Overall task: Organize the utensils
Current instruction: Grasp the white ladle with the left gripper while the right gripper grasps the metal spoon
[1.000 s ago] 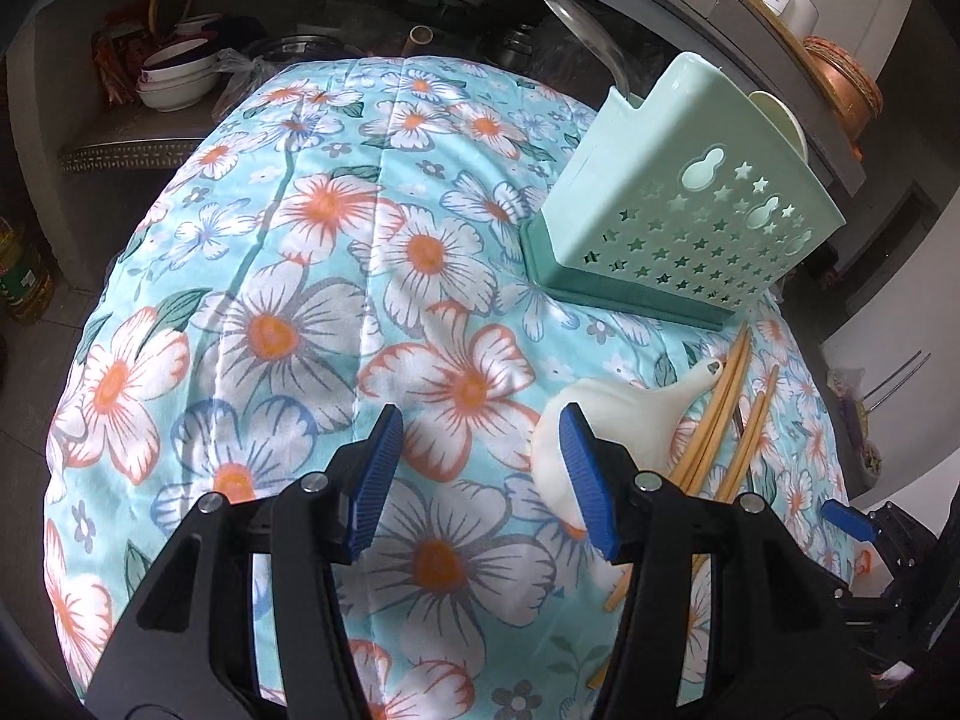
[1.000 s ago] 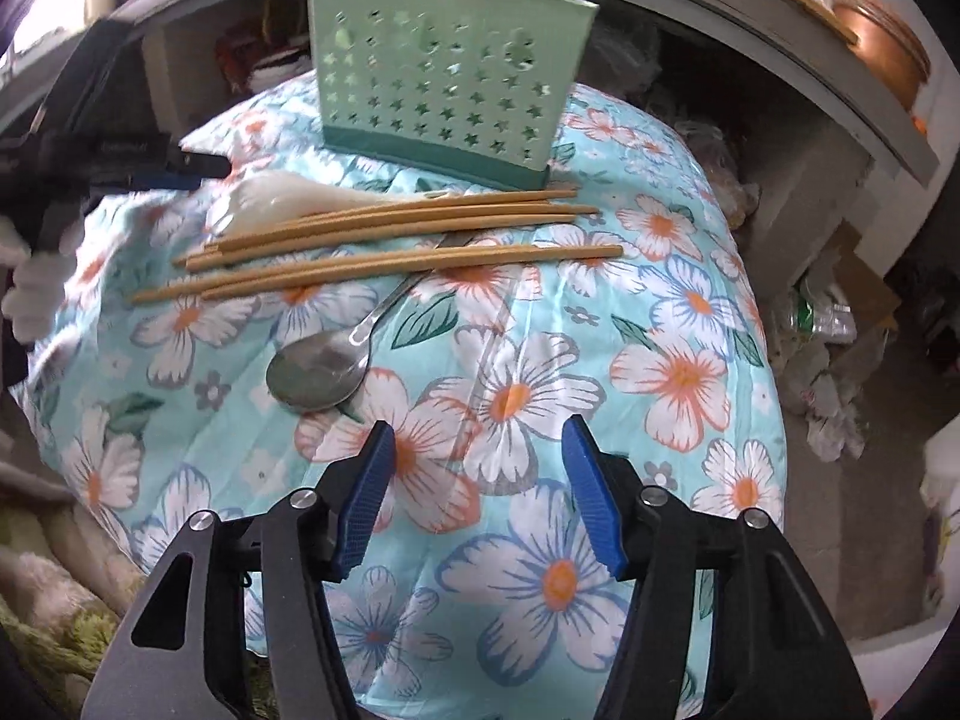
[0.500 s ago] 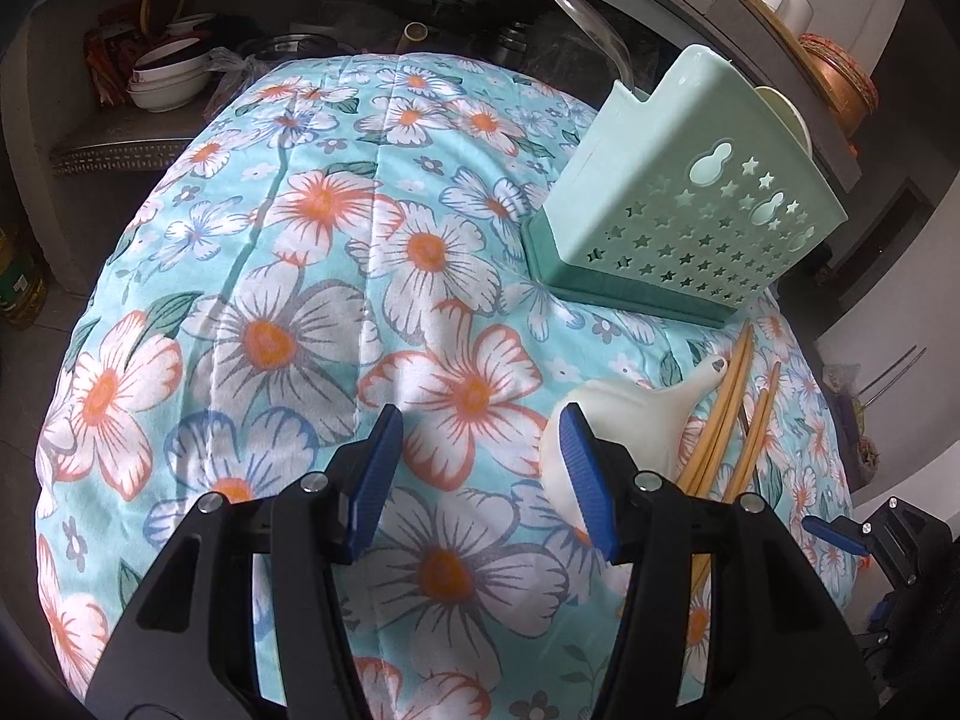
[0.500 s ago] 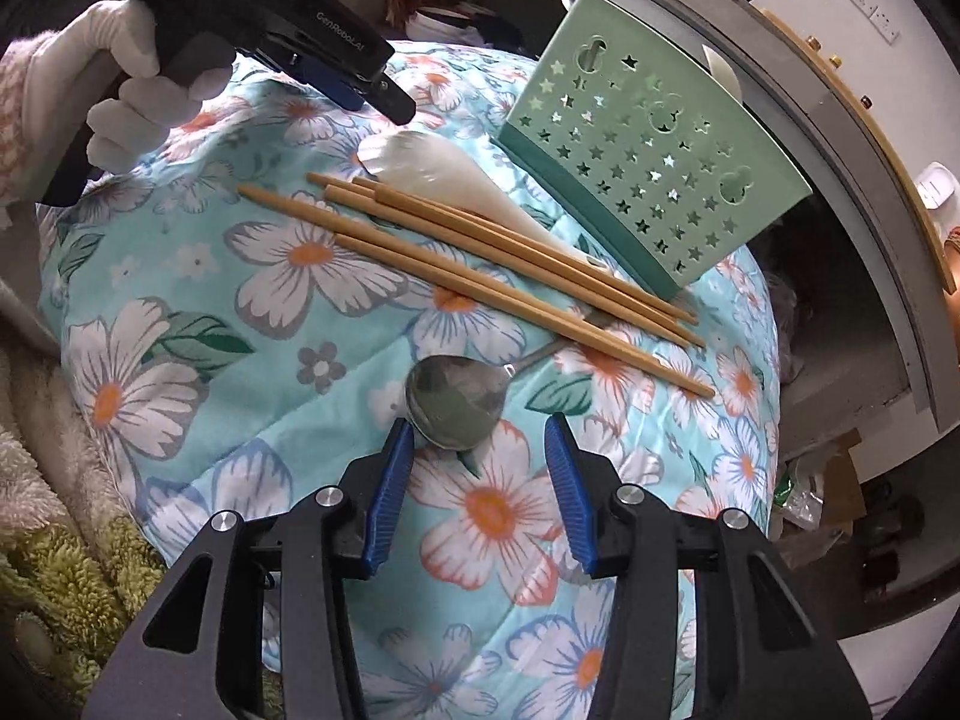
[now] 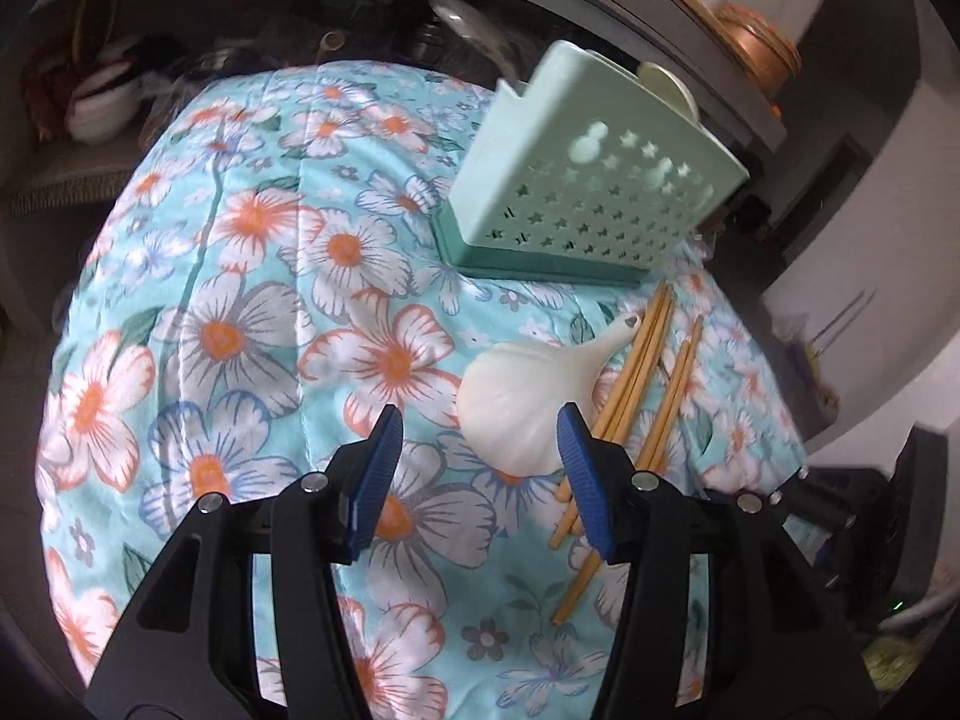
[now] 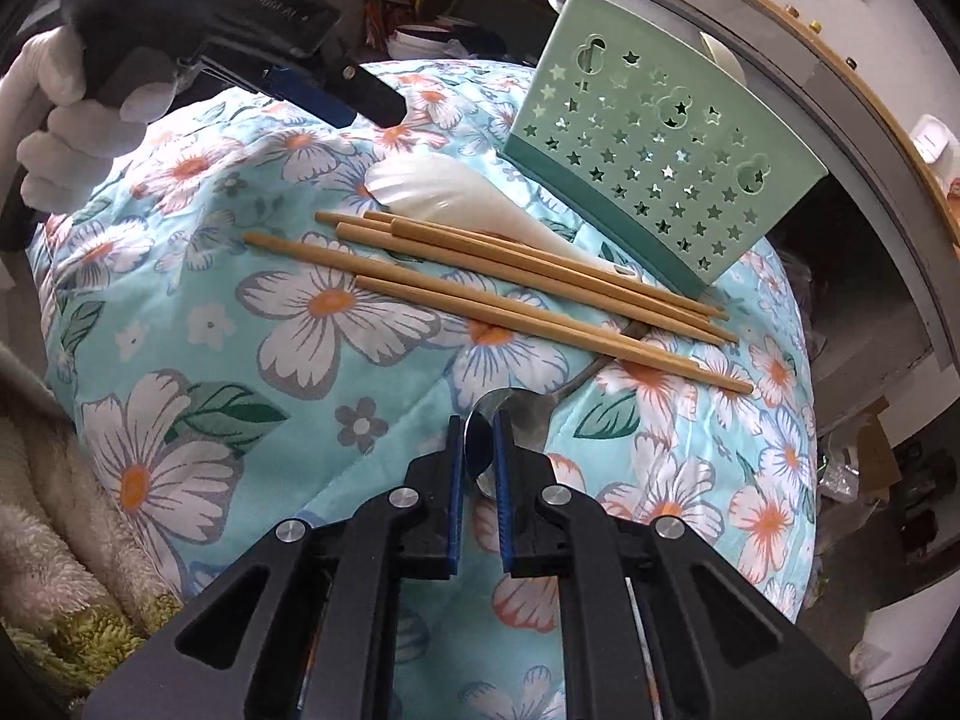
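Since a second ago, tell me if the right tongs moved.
Yes. The right tongs came forward over the flowered cloth to the metal spoon, toward the green holder; their jaws are closing around its bowl.

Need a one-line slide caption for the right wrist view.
Right tool closing on the metal spoon bowl, beside chopsticks, white spoon and green holder.

text: pale lettering is showing on the black plastic body of the left gripper (image 6: 360,102), seen in the right wrist view | legibility: blurred and upside down, so no word is reading clearly | elsewhere: nothing else is carrying legible text, labels, brands or numbers
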Action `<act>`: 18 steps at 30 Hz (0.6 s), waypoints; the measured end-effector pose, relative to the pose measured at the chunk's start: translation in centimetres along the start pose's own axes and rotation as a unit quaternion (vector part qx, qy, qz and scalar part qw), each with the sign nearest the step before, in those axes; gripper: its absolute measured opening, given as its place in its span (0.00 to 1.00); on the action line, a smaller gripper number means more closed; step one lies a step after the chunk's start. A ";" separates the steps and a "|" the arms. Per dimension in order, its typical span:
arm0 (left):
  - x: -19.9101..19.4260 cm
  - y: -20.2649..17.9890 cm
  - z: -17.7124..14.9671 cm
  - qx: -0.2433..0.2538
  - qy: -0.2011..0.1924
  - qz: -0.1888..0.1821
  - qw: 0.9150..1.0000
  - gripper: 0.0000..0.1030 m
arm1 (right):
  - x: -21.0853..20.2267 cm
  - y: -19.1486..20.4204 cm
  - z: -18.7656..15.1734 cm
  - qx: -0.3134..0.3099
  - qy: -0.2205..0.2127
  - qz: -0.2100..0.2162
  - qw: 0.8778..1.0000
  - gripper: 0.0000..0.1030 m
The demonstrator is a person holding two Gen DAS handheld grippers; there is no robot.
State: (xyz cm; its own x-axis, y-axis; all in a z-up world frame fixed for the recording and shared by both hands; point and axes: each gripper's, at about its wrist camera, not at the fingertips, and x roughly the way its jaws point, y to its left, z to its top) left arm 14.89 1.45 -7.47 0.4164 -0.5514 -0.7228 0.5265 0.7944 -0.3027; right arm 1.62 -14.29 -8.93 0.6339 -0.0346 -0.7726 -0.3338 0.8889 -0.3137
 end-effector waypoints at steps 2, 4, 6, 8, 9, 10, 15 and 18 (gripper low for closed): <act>0.4 -2.3 -0.6 0.094 0.012 0.051 0.994 0.49 | 0.0 -0.1 0.0 0.007 -0.001 0.002 1.000 0.09; 1.1 -3.9 -1.4 0.179 0.027 0.100 0.978 0.49 | 0.0 -0.2 -0.1 0.010 -0.001 0.004 1.000 0.09; 1.8 -4.7 -2.3 0.238 0.042 0.131 0.962 0.49 | 0.2 -0.3 0.0 0.012 -0.002 0.005 1.000 0.10; 2.4 -4.8 -3.1 0.278 0.057 0.151 0.947 0.50 | 0.2 -0.4 -0.1 0.016 -0.002 0.008 1.000 0.10; 2.7 -4.9 -3.3 0.289 0.055 0.156 0.943 0.50 | 0.1 -0.4 -0.1 0.019 -0.003 0.009 1.000 0.10; 2.8 -5.1 -3.5 0.305 0.053 0.161 0.937 0.50 | 0.2 -0.6 -0.1 0.022 -0.003 0.011 1.000 0.10; 3.6 -6.6 -3.9 0.394 0.012 0.205 0.896 0.52 | 0.2 -0.7 -0.2 0.030 -0.003 0.015 0.999 0.10; 3.4 -7.0 -3.7 0.410 -0.019 0.221 0.885 0.49 | 0.2 -0.7 -0.2 0.034 -0.004 0.017 0.999 0.10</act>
State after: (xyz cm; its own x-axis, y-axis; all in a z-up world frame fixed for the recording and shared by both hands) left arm 9.90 -4.99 -10.07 0.7320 -0.2539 -0.6322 0.6606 0.4913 0.5676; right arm 1.85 -15.00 -8.98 0.6283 -0.0009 -0.7780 -0.3074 0.9183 -0.2493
